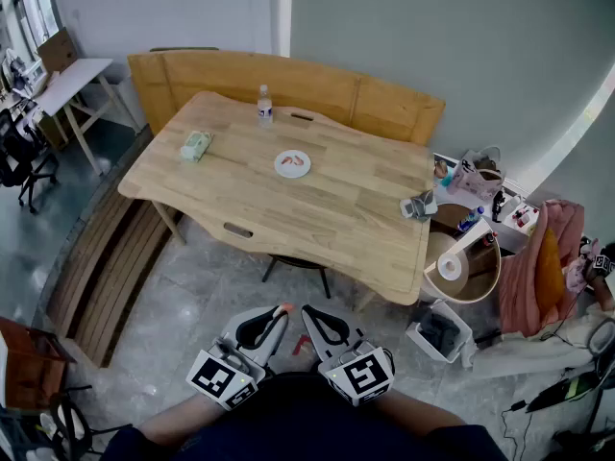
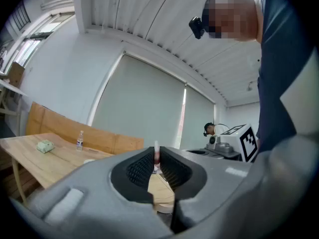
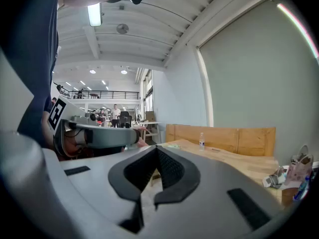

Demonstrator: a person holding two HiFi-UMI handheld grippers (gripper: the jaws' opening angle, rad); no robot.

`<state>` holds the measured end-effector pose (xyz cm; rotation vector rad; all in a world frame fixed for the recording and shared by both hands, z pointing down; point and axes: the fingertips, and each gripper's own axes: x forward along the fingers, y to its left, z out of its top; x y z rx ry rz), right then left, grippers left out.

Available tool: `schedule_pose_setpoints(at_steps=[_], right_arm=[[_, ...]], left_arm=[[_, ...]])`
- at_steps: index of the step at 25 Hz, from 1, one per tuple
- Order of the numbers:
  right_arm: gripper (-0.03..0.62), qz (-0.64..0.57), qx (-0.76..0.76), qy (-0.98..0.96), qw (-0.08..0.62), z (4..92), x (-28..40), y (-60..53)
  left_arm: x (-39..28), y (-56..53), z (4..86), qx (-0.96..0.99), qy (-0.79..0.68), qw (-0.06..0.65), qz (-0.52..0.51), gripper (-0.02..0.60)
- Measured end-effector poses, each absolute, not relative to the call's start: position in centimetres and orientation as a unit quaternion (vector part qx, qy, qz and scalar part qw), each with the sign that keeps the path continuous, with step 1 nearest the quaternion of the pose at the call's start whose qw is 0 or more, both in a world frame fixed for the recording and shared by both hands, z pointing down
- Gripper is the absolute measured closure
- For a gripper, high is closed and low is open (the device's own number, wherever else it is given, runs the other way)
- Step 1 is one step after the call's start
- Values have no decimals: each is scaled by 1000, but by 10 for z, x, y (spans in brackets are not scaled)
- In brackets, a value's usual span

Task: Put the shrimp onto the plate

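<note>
Held low in front of the person's body, my left gripper (image 1: 282,311) is well short of the wooden table (image 1: 336,209). It is shut on a thin pink-and-white shrimp (image 2: 156,156), whose orange tip (image 1: 284,307) pokes out past the jaws. Beside it my right gripper (image 1: 308,312) is shut with nothing between its jaws, as the right gripper view (image 3: 156,151) shows. A small white plate (image 1: 285,169) sits near the table's middle with an orange-pink piece (image 1: 298,160) on it. Both grippers hang over the grey floor, far from the plate.
A water bottle (image 1: 264,106) and a green pack (image 1: 195,145) stand on the far side of the table, a grey object (image 1: 419,206) at its right edge. A stool (image 1: 298,262) is under the near edge. A round basket (image 1: 465,275) and white bin (image 1: 439,332) lie right.
</note>
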<state>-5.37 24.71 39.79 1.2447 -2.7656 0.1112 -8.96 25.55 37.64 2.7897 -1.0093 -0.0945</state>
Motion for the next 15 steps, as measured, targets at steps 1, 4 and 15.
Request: schedule_pose_setpoints(at_steps=[1,4,15], right_arm=[[586,39,410,-910,52,398,-54,247],[586,42,409,-910,52,399,-54,247],[585,50,411,-909,45,403,-40,241]], left_arm=[[-89,256,377,936,-339,86,-31,543],[-88,255,376,937,-337,81,-29,543],[-76,252,378,937,-339,85,-27,543]])
